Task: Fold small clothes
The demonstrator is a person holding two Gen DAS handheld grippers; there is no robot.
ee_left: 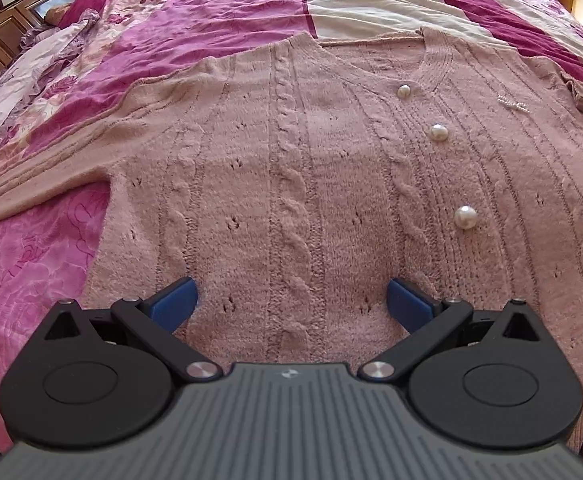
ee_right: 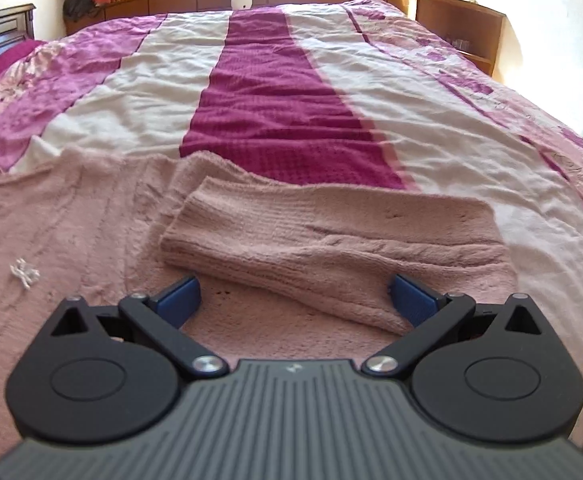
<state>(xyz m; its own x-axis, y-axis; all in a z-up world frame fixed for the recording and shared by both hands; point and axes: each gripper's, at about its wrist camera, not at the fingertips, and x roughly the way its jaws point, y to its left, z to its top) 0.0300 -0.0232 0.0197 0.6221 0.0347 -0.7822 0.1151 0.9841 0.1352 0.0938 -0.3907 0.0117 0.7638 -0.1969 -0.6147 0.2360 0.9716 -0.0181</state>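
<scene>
Hovering low over the cardigan (ee_left: 291,184), the left gripper (ee_left: 291,304) has its jaws spread wide, holding nothing. The right gripper (ee_right: 295,300) is equally wide open, its blue pads (ee_right: 413,300) flanking the near edge of the folded-in sleeve (ee_right: 331,240). Pearl buttons (ee_left: 438,133) line the front. Beyond lies the striped bedspread (ee_right: 283,92).
</scene>
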